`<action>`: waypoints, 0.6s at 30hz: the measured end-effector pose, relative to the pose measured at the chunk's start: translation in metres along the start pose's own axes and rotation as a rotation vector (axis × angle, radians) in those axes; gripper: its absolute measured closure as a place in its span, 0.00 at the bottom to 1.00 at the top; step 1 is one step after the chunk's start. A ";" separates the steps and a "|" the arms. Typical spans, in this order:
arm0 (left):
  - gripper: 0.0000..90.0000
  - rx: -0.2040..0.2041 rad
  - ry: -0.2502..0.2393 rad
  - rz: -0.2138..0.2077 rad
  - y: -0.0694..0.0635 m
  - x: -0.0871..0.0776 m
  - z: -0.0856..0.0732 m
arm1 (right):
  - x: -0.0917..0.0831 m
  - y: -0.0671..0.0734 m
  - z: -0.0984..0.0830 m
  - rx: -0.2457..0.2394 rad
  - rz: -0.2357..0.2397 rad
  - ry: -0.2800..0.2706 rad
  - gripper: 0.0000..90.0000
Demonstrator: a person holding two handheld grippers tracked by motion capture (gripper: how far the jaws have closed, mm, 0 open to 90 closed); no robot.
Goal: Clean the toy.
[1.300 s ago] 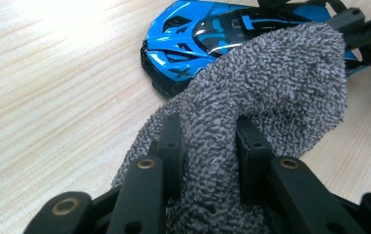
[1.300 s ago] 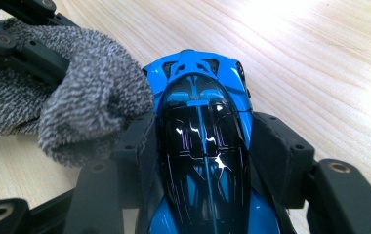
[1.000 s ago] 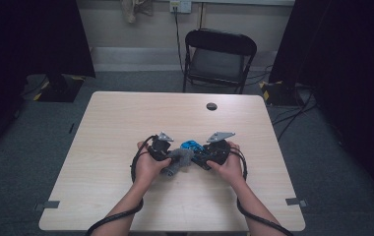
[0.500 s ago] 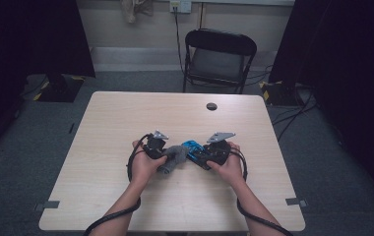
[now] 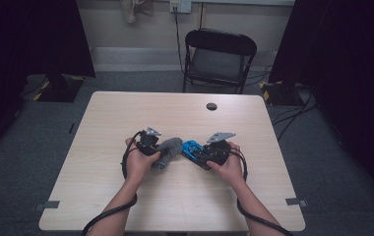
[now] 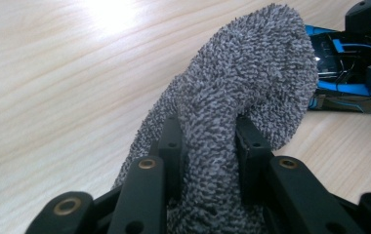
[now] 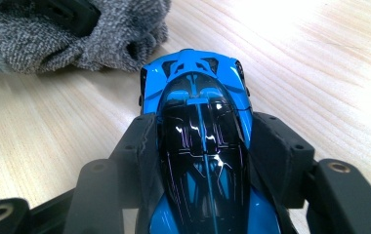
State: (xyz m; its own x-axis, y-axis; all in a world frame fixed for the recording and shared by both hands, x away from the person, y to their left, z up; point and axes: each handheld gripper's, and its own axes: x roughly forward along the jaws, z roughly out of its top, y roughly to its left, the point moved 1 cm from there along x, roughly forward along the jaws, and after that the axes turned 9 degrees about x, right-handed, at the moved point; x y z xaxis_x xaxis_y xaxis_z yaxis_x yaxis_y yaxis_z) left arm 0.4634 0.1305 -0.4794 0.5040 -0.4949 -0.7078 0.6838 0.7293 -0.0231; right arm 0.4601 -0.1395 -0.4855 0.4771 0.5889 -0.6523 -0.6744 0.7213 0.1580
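Left claw (image 6: 208,146): clenched on the grey terry cloth (image 6: 252,87). Both jaws pinch a fold of it; the bulk of the cloth rises in a rounded loop above the jaw tips. In the high view my left claw (image 5: 156,147) sits just left of centre on the counter (image 5: 126,113), with the cloth (image 5: 168,150) sticking out toward the right hand.

Right claw (image 7: 203,146): grasping the blue toy car (image 7: 200,141). The jaws press on its two flanks about mid-body; its blue end with dark vents points away from me, toward the cloth (image 7: 76,34). Body blue, with a glossy black cabin and thin blue lines running lengthwise. In the high view the right claw (image 5: 209,153) holds the car (image 5: 192,147) low over the counter, just right of centre; whether the wheels touch the wood I cannot tell.

Cloth and car: very close, blue end near the cloth's edge; in the left claw view the car (image 6: 344,73) lies just behind the cloth loop. Whether they touch I cannot tell.

Writing: no brand, label or lettering legible on car, cloth or claws.

Also noted: small dark round spot (image 5: 211,106) on the far part of the counter; black folding chair (image 5: 219,56) behind the counter
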 end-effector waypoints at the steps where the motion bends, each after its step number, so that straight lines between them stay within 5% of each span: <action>1: 0.78 -0.002 -0.001 -0.001 0.000 -0.001 -0.001 | 0.000 0.000 0.000 0.000 0.000 0.001 0.49; 9: 0.78 0.035 -0.027 -0.044 -0.005 -0.017 0.002 | 0.000 0.000 0.000 -0.001 0.000 -0.001 0.49; 18: 0.78 0.105 -0.050 -0.122 -0.035 -0.023 0.005 | 0.000 0.000 0.000 0.002 0.000 0.005 0.49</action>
State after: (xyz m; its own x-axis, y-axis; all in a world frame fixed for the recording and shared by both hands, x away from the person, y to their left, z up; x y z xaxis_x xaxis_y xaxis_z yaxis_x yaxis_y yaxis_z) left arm 0.4302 0.1140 -0.4588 0.4372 -0.6017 -0.6685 0.7916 0.6102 -0.0316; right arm 0.4603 -0.1394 -0.4851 0.4744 0.5872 -0.6558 -0.6731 0.7221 0.1597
